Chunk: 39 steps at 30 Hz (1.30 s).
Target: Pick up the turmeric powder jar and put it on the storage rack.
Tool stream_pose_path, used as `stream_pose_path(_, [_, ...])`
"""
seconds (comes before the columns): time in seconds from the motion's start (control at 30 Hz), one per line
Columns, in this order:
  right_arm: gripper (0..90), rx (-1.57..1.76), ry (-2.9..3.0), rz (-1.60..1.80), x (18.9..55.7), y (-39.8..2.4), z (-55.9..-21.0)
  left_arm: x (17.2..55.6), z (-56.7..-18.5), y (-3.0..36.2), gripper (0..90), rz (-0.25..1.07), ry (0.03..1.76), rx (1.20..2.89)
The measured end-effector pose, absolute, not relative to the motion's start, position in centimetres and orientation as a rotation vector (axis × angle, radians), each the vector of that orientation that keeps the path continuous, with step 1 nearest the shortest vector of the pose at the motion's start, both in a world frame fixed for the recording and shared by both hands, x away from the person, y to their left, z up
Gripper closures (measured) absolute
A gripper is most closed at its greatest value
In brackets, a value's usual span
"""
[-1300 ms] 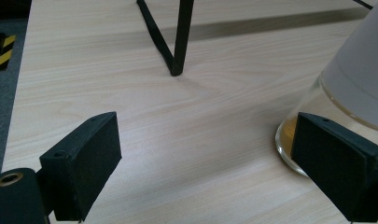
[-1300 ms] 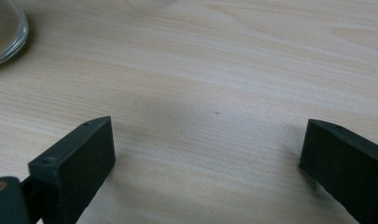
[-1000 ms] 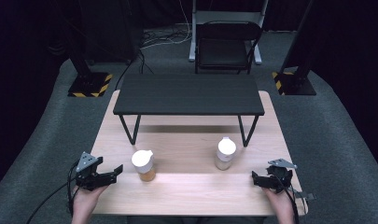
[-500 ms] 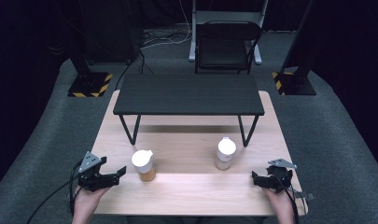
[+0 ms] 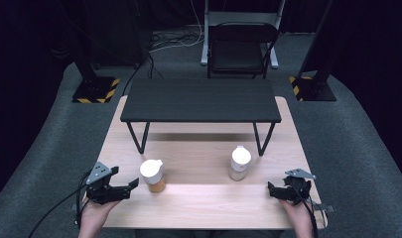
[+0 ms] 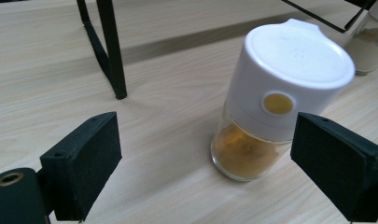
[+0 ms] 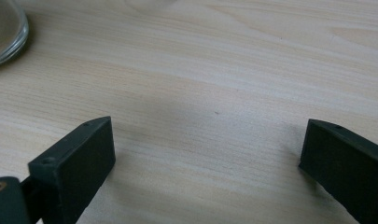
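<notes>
Two glass spice jars with white lids stand on the wooden table (image 5: 203, 198). The left jar (image 5: 152, 175) (image 6: 270, 107) holds orange powder and has a round yellow dot on its lid. My left gripper (image 5: 130, 186) (image 6: 205, 172) is open just left of this jar, its jaws wide apart and nothing between them. The right jar (image 5: 239, 162) holds pale powder; its glass base (image 7: 4, 32) shows at the top left of the right gripper view. My right gripper (image 5: 271, 190) (image 7: 205, 163) is open over bare wood, to the right of and nearer than that jar.
A low black shelf (image 5: 201, 100) on thin metal legs (image 6: 109, 51) spans the back half of the table. Beyond the table stand a black chair (image 5: 240, 49) and stands with yellow-striped bases (image 5: 94, 90). Cables trail from both grippers off the near edge.
My left gripper has crept to the right, closer to the orange jar. The right gripper and both jars have stayed put.
</notes>
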State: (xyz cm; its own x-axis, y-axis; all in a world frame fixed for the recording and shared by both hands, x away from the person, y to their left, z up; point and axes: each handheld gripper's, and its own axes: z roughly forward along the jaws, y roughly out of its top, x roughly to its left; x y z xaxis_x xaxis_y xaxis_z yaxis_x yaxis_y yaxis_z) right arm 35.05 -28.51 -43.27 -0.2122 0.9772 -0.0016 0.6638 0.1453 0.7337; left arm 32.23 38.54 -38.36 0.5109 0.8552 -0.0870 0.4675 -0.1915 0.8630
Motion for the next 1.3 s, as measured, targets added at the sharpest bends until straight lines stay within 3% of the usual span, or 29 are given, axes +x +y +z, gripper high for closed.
stream_pose_path(1.3, [1.7,1.563,1.943,0.846,35.1,-28.5,-43.3,33.9,-40.1,34.3,10.2,0.498,1.053,1.847])
